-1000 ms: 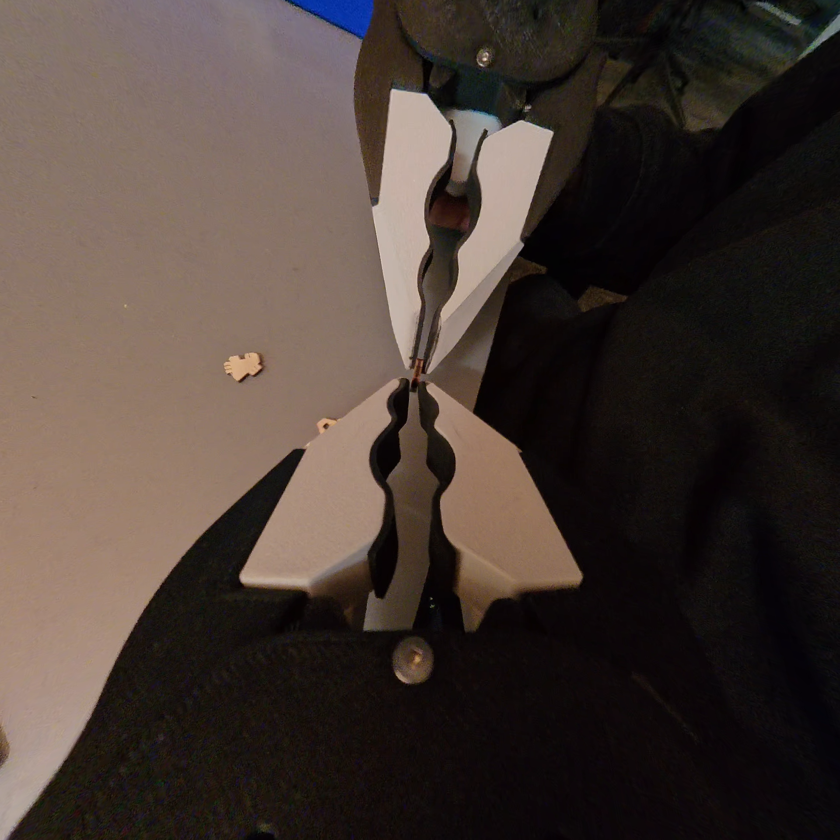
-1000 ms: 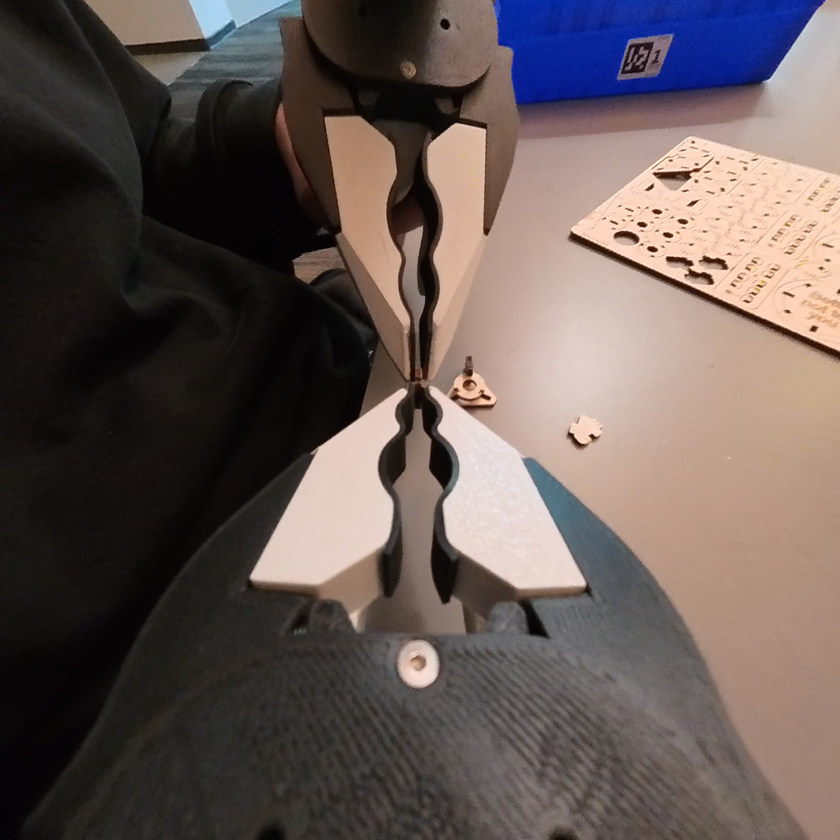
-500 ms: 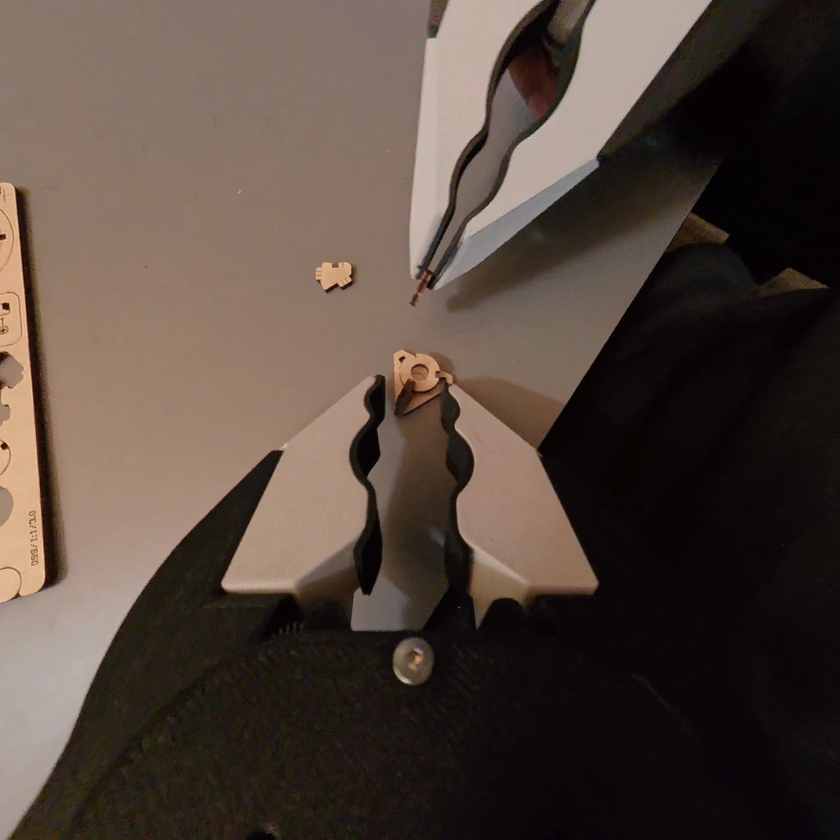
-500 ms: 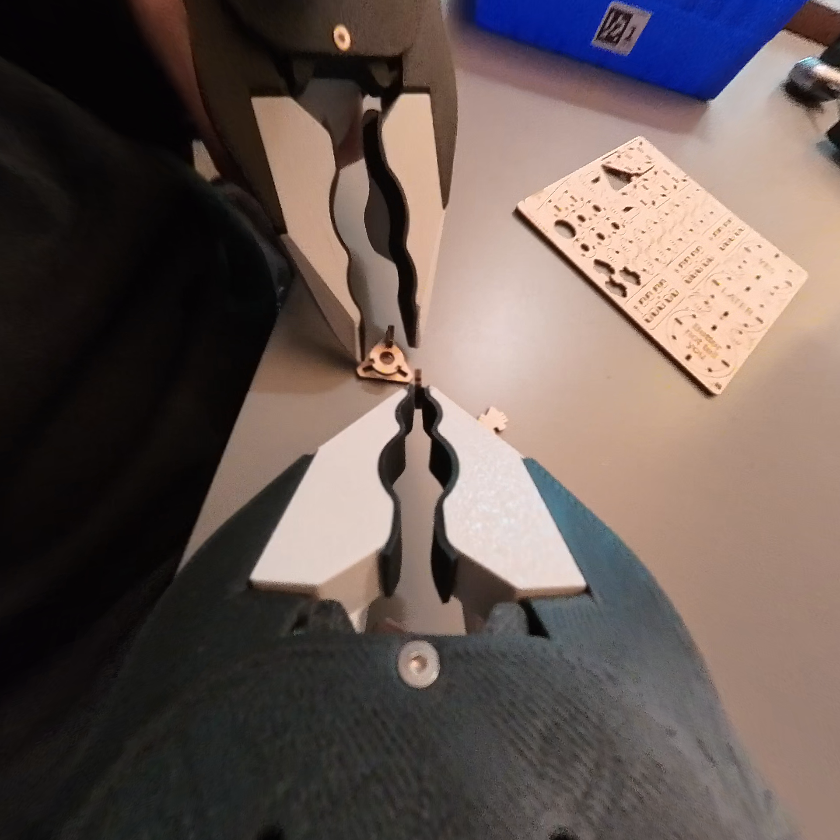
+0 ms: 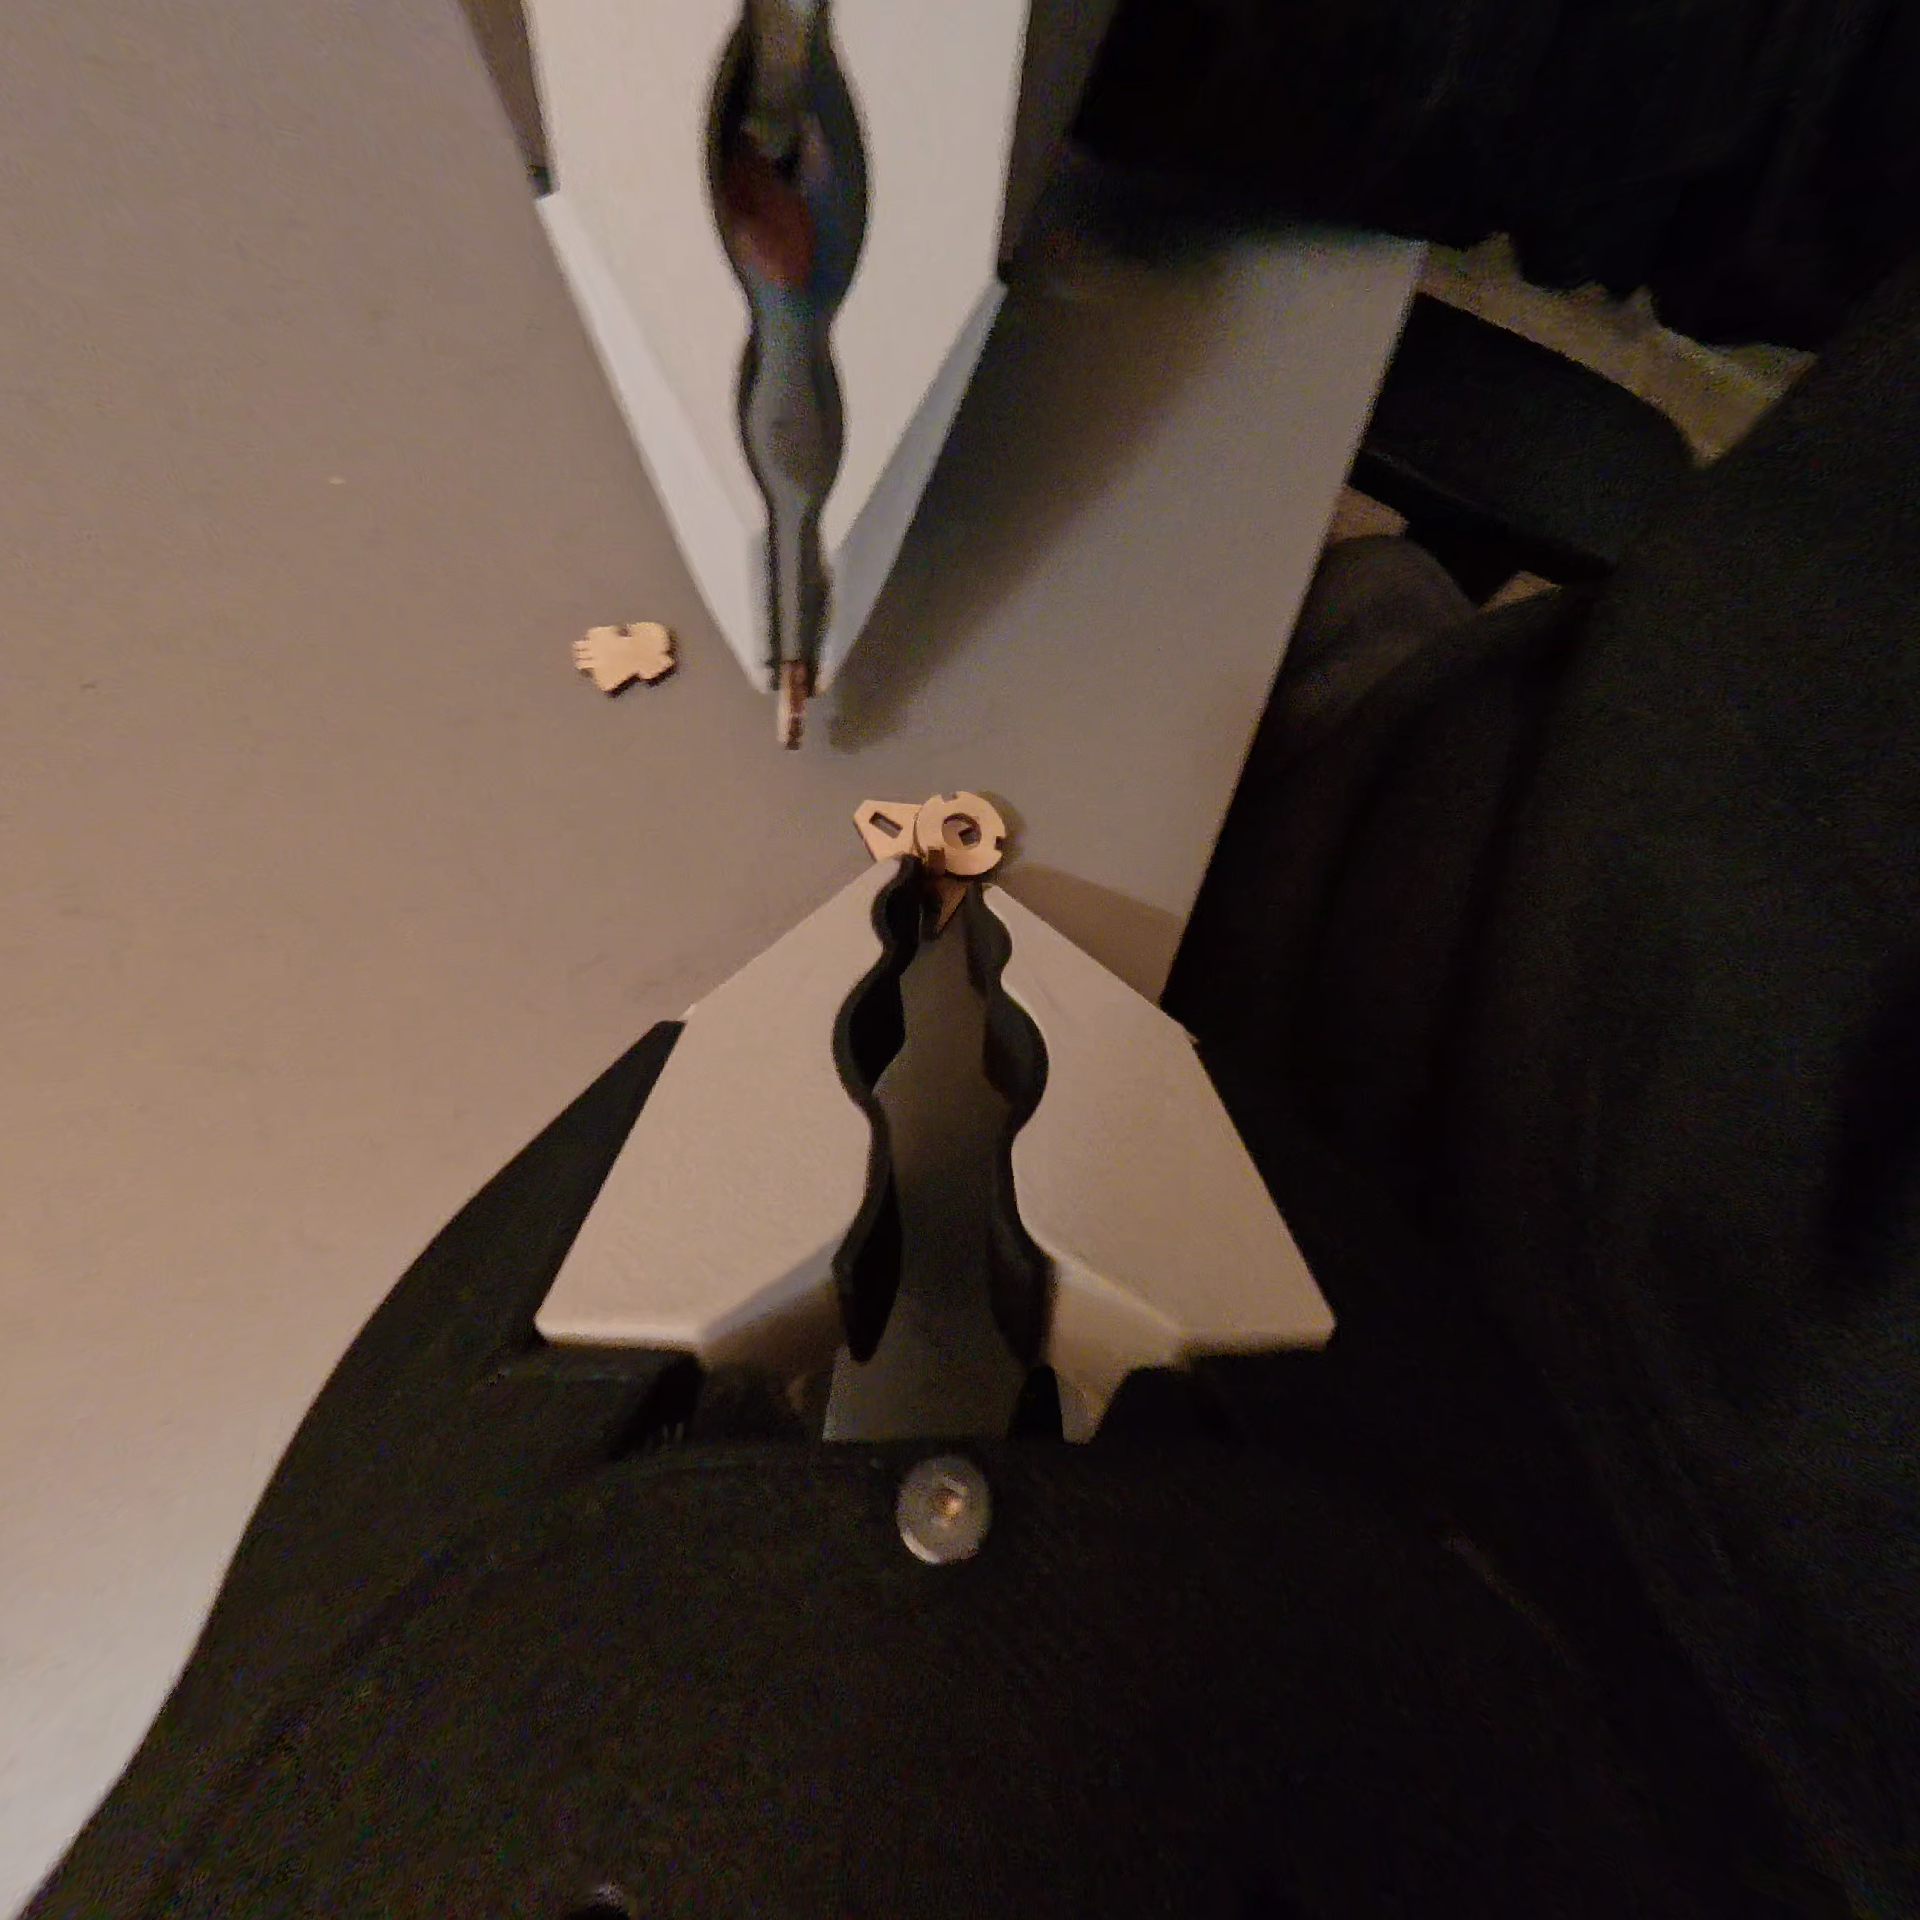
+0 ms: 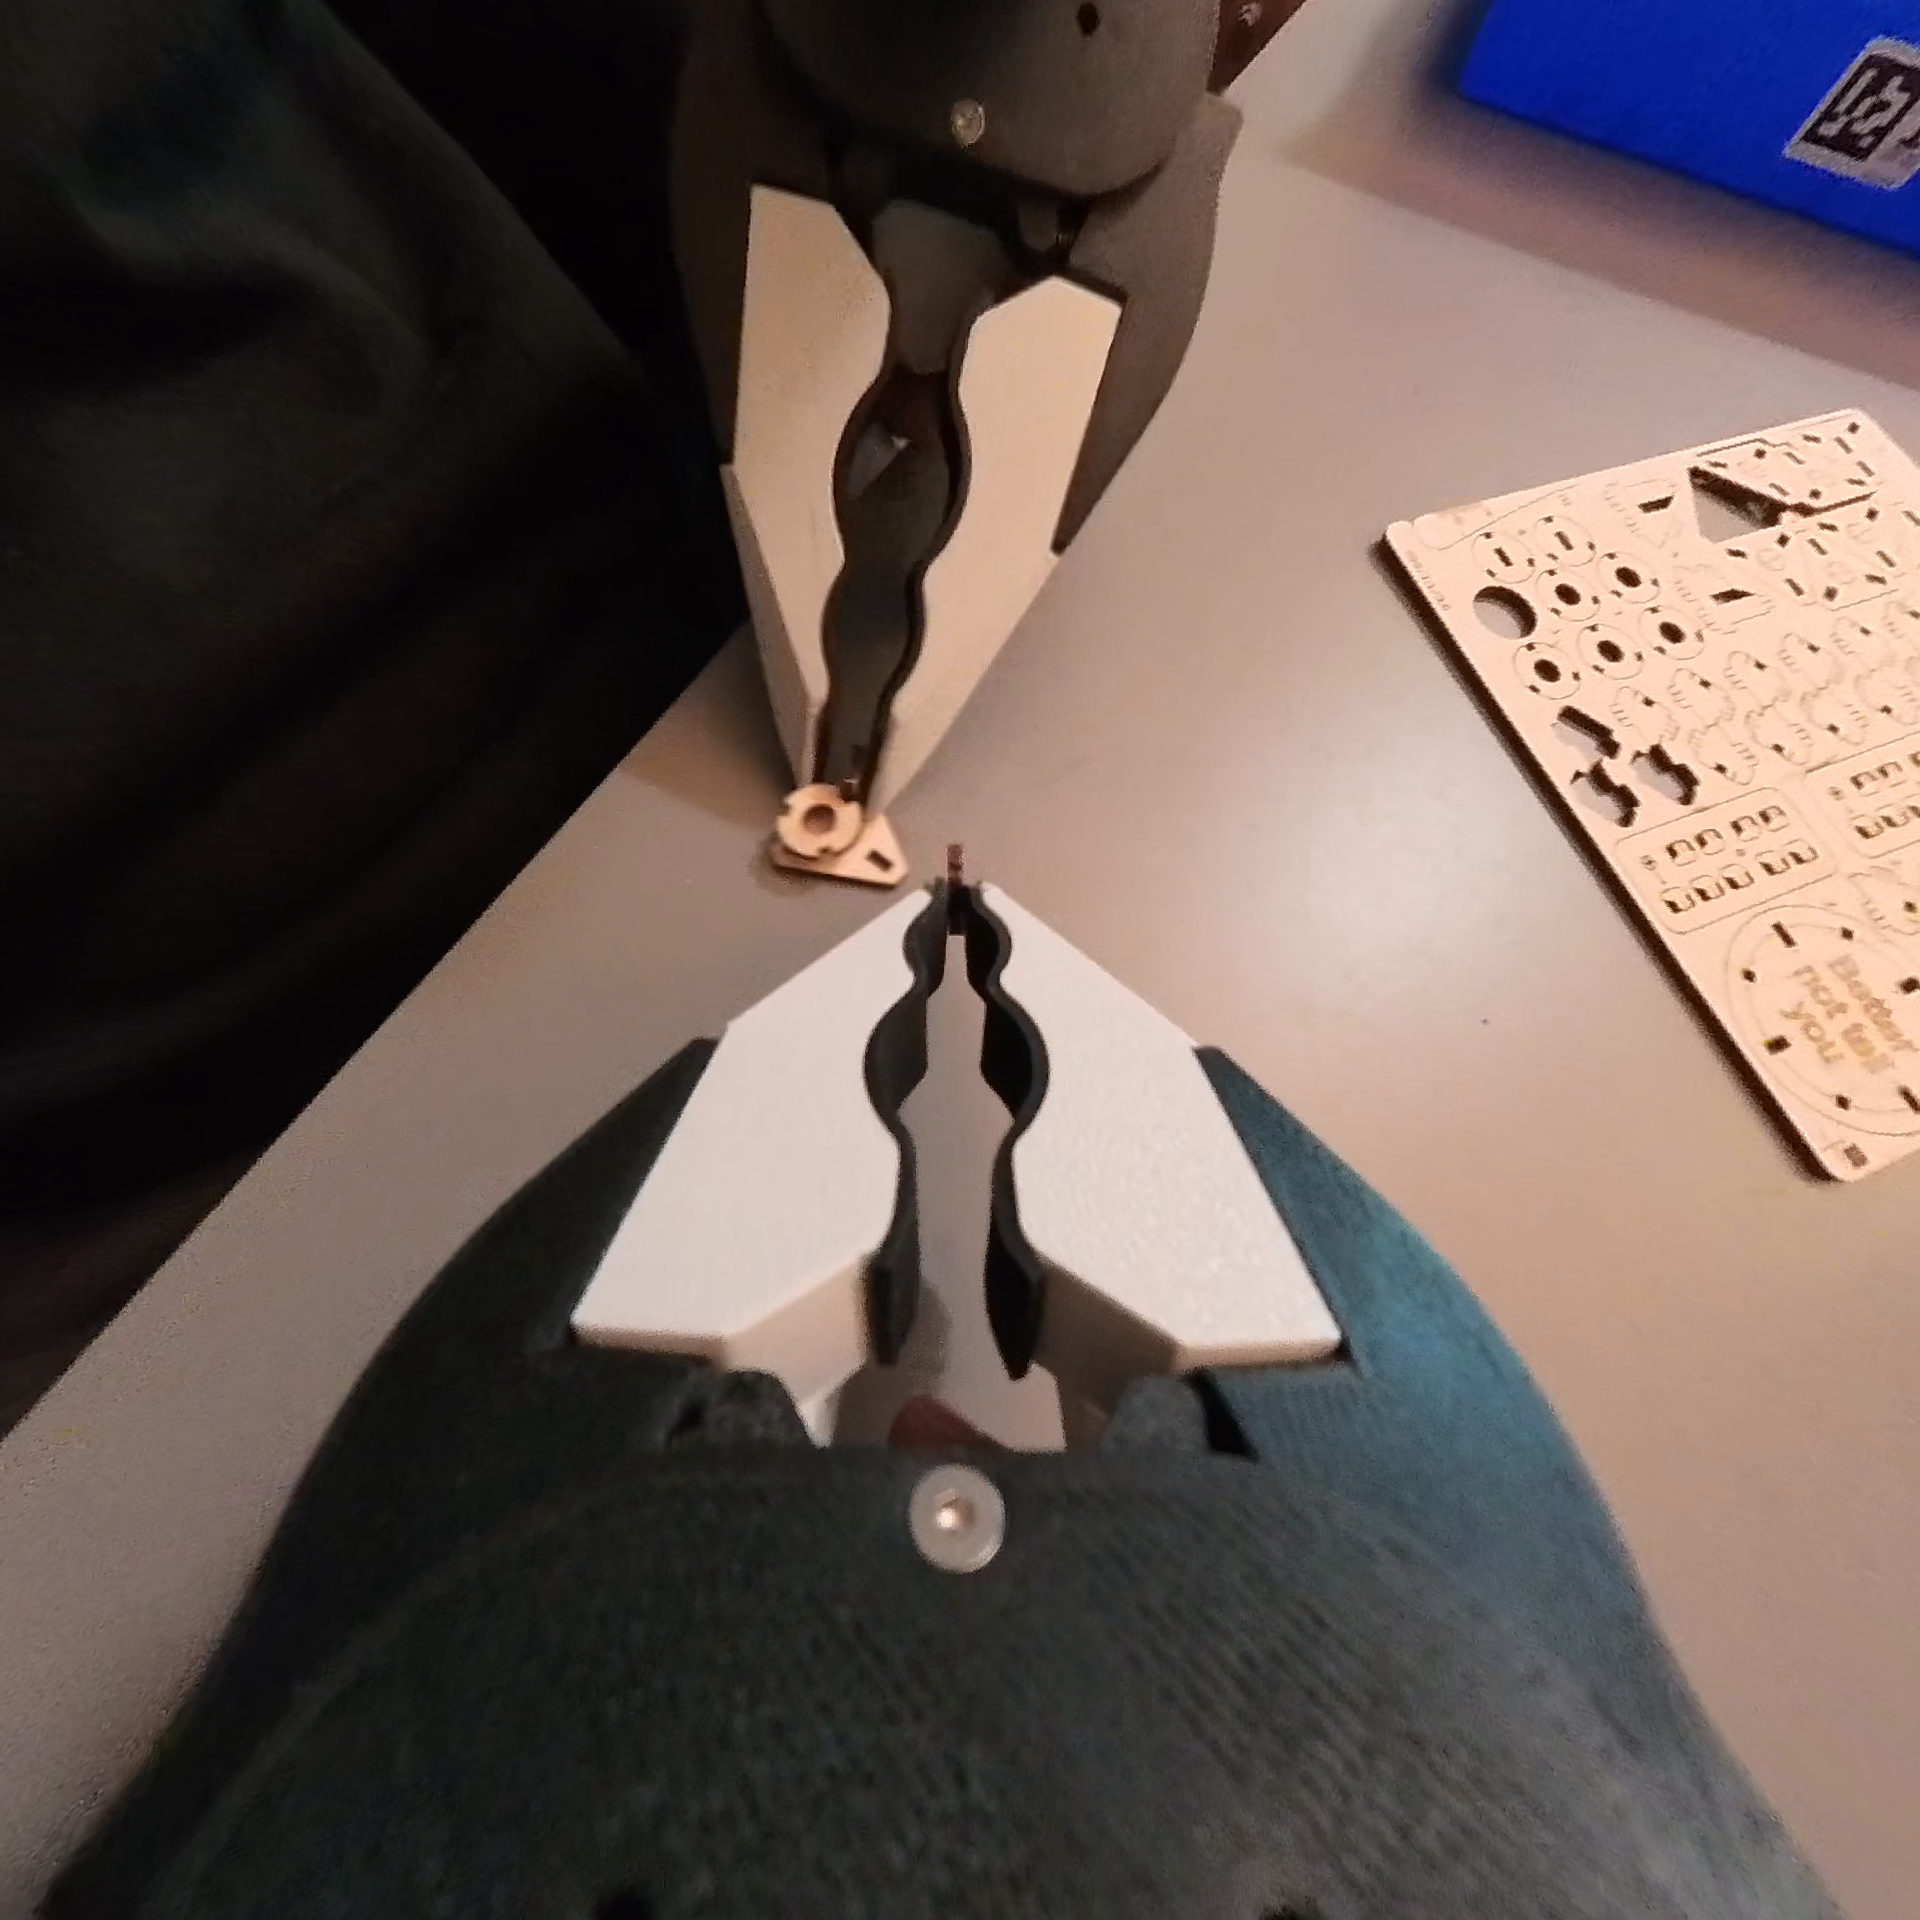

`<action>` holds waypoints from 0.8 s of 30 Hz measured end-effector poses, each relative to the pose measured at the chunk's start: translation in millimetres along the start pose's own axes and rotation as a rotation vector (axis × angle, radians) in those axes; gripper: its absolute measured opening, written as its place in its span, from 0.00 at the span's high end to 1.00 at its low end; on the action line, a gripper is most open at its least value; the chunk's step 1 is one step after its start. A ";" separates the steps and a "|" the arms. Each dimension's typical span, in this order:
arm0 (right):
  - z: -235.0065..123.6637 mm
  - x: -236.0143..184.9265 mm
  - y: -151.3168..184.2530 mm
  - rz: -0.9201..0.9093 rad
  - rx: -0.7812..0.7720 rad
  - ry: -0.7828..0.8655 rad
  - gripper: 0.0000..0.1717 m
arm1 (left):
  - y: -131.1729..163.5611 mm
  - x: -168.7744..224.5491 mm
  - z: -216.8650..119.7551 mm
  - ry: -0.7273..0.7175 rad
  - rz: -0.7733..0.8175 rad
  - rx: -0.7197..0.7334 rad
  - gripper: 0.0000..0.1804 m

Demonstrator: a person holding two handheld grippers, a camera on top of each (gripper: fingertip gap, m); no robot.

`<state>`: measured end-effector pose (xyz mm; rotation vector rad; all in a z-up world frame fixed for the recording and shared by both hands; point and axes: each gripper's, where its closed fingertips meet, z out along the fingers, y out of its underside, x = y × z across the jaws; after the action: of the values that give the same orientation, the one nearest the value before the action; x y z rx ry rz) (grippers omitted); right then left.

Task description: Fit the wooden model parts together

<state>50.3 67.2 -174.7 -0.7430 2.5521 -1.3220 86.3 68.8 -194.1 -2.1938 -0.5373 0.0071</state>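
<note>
- Left tool [image 5: 932, 883] nips the edge of a small wooden assembly [image 5: 940, 831] resting on the table [image 5: 312, 935].
- Right tool [image 6: 954, 888] is clamped on a thin dark wooden sliver [image 6: 953, 860], near that assembly.
- Blue bin [image 6: 1662, 94], beyond the right tool, is cut off; its contents are hidden.
- Wooden parts sheet [image 6: 1683, 790] lies to its right.

Two grippers [image 5: 930, 883] [image 6: 954, 891], three loose wooden pieces [image 5: 623, 657], one cut-out sheet [image 6: 1704, 790], one blue bin [image 6: 1704, 94]

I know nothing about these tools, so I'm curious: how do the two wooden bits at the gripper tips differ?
The right gripper pinches a thin dark wooden pin raised off the table; the wooden assembly, a notched ring on a triangular plate, lies flat at the left gripper tips. The pin is much smaller and slimmer, the assembly broad and pale. Both look laser-cut.
</note>
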 end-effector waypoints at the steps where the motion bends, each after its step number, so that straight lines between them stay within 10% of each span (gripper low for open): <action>1: 2.0 -0.5 -0.8 -0.011 0.002 -0.014 1.00 | 0.5 3.7 0.3 0.026 0.013 -0.009 0.96; 24: 17.0 -36.4 7.1 0.050 -0.077 -0.141 1.00 | 7.5 16.9 -2.7 0.033 0.070 -0.012 0.81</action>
<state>85.4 76.7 -193.1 -0.7524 2.5044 -1.1206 105.0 69.1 -195.0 -2.2200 -0.4432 0.0044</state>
